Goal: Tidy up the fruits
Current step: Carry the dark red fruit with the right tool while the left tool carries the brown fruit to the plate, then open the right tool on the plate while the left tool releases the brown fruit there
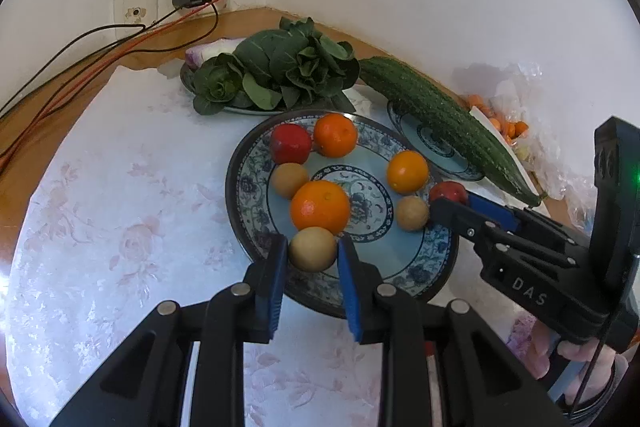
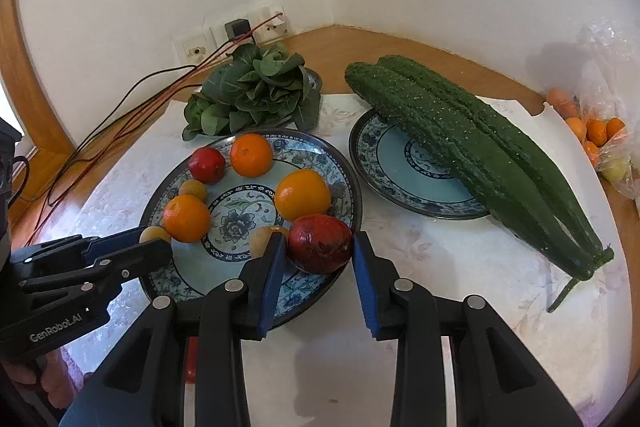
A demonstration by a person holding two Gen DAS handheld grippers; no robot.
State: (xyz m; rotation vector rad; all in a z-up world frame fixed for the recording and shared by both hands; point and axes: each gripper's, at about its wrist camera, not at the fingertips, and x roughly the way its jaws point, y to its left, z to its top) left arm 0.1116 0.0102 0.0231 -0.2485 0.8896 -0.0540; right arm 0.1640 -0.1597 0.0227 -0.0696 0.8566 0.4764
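A blue patterned plate (image 1: 245, 187) holds three oranges (image 1: 320, 207), a red fruit (image 1: 291, 143) and small brown fruits (image 1: 289, 179). My left gripper (image 1: 313, 247) is shut on a small yellow-brown fruit (image 1: 313, 254) at the plate's near rim. In the right wrist view it shows from the side, the left gripper (image 2: 157, 246) at the plate's left edge. My right gripper (image 2: 320, 245) is shut on a dark red fruit (image 2: 320, 241) over the plate's near right rim. Whether either fruit rests on the plate I cannot tell.
A second patterned plate (image 2: 384, 163) carries long green gourds (image 2: 480, 147). Leafy greens (image 2: 256, 91) lie on a plate at the back. A plastic bag of small oranges (image 2: 596, 131) lies at the far right. Cables (image 2: 120, 115) run from wall sockets. A person's hand (image 1: 576, 351) grips the right handle.
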